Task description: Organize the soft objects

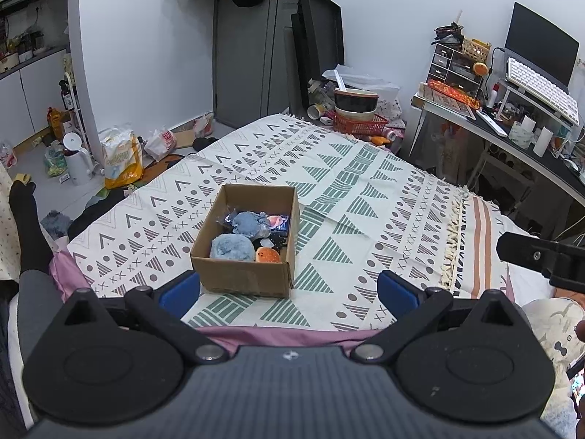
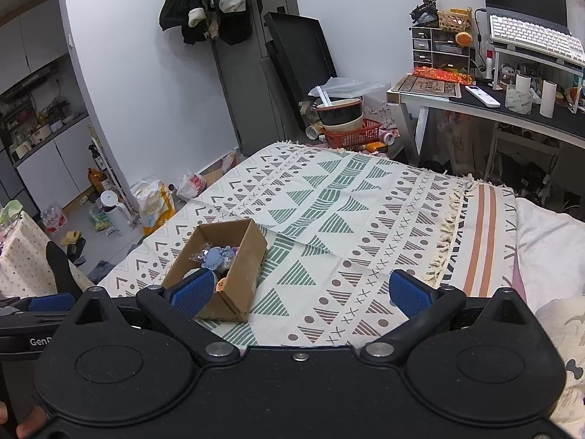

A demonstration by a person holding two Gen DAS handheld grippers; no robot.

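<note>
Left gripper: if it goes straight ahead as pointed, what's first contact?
Likely the cardboard box on the patterned blanket, ahead of the open left gripper. Depth is unclear.

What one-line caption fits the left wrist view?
Open left gripper hovers before a cardboard box holding blue plush toys on a patterned bedspread.
</note>
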